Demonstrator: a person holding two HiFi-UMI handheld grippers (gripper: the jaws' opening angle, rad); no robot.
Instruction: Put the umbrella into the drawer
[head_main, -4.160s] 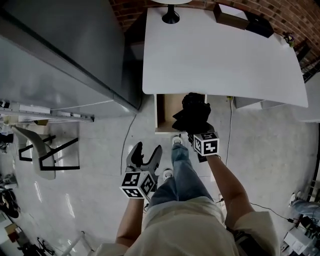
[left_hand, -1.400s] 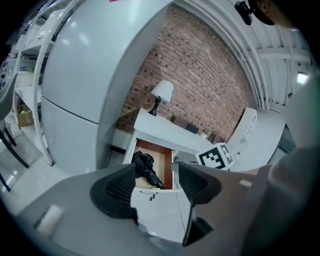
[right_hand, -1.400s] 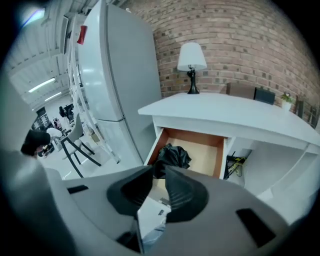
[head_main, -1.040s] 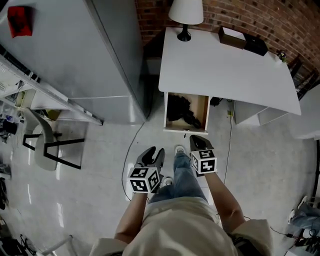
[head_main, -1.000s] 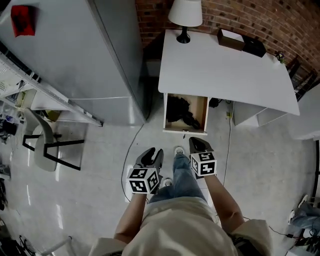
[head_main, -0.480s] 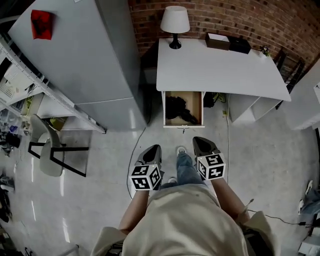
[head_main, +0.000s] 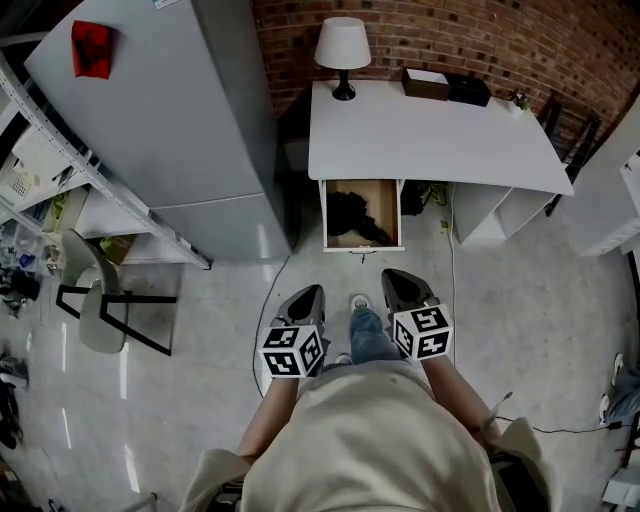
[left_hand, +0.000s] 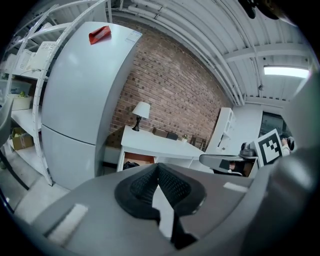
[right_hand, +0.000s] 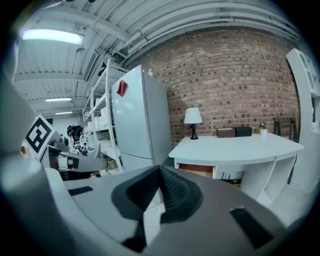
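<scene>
The black umbrella (head_main: 355, 214) lies folded inside the open wooden drawer (head_main: 388, 208) under the white desk (head_main: 430, 135). Both grippers hang over the floor in front of the drawer, apart from it. My left gripper (head_main: 308, 297) is finishing its closing: its jaws meet with nothing between them. My right gripper (head_main: 392, 281) is shut and empty. In the left gripper view the left gripper (left_hand: 158, 168) points toward the drawer (left_hand: 145, 160), where a dark bit of umbrella (left_hand: 131, 164) shows. The right gripper (right_hand: 160, 170) faces the desk (right_hand: 235, 145) and the drawer front (right_hand: 202, 169).
A tall grey fridge (head_main: 170, 110) stands left of the desk, with metal shelving (head_main: 40, 150) and a chair (head_main: 95, 300) further left. A lamp (head_main: 343, 45) and dark boxes (head_main: 445, 85) sit at the desk's back. A cable (head_main: 268, 300) runs across the floor.
Earlier the right gripper held the umbrella over the drawer; now it lies inside. Both grippers have drawn back and risen, and the left jaws have come together.
</scene>
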